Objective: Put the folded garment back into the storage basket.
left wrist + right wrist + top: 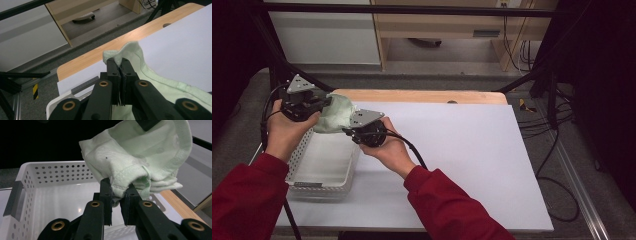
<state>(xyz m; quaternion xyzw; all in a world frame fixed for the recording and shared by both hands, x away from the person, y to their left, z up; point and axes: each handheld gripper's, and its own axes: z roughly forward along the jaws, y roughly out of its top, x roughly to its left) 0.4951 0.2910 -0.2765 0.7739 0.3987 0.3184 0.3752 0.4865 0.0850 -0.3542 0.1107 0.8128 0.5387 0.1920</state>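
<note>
- High view: both hands held a pale green garment [333, 115] in the air over the far end of the white perforated basket [319, 172], at the left of the table [422, 96]. The left gripper [319, 106] had its far left end, the right gripper [351, 131] its near right end. To do the step well, I judged both hands should travel together, so the cloth stayed slack and cleared the basket's rim.
- Left gripper view: the jaws stood pressed together on a thin fold of the garment [130, 53], clamped at its hem. That bite looked shallow, so a sideways tug could slip it.
- Right gripper view: the jaws were clamped on a thicker, bunched fold of the garment [140, 157], which hung above the basket [50, 173]. Pulling gently would keep it.
</note>
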